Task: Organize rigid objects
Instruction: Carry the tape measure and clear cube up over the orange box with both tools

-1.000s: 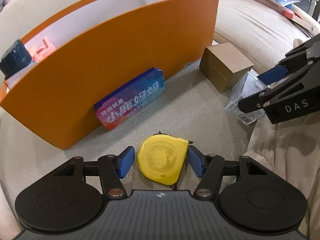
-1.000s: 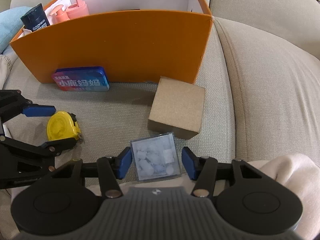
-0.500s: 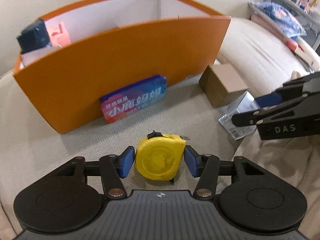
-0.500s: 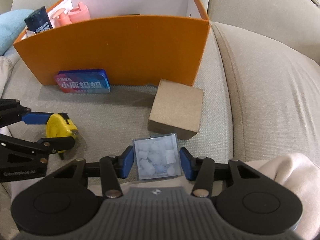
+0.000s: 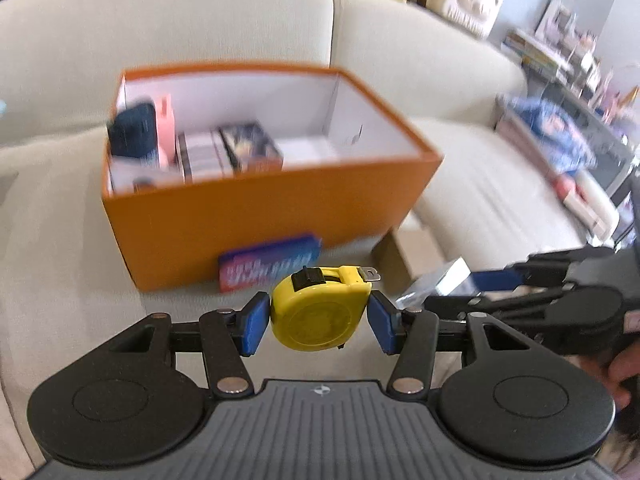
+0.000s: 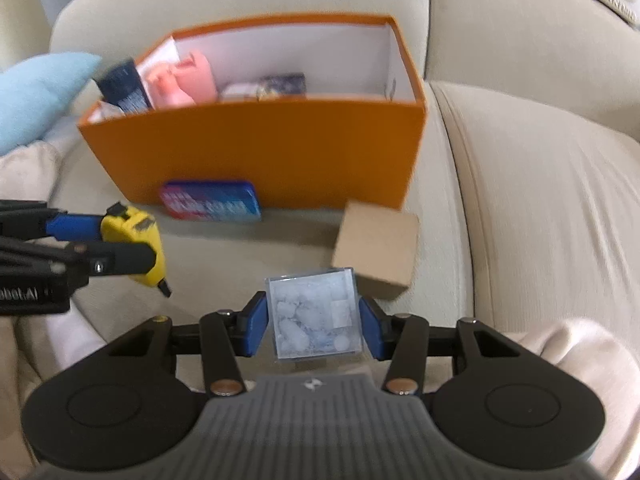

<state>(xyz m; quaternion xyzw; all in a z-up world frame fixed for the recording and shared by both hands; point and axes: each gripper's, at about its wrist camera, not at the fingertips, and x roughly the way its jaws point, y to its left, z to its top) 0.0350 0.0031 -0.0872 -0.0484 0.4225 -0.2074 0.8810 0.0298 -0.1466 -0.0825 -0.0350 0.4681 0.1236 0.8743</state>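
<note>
My left gripper (image 5: 320, 326) is shut on a yellow tape measure (image 5: 320, 312) and holds it above the sofa seat, in front of the orange box (image 5: 260, 220). My right gripper (image 6: 314, 326) is shut on a clear plastic cube (image 6: 312, 312) filled with white pieces, also off the seat. The right wrist view shows the left gripper (image 6: 128, 242) with the tape measure (image 6: 150, 236) at the left. A blue tin (image 6: 212, 202) leans against the orange box (image 6: 260, 152). Beside it sits a brown cardboard cube (image 6: 376, 248).
The orange box holds a dark bottle (image 6: 122, 88), a pink item (image 6: 180, 80) and small packs at its left end; its right end shows bare white floor. A light blue pillow (image 6: 36, 92) lies left, beige cloth (image 6: 580, 360) near right. A hand (image 5: 616, 372) grips the right tool.
Both grippers closed on their objects and rose: the tape measure and the clear cube have left the cushion. The left view rolled level, and the box's inside now shows.
</note>
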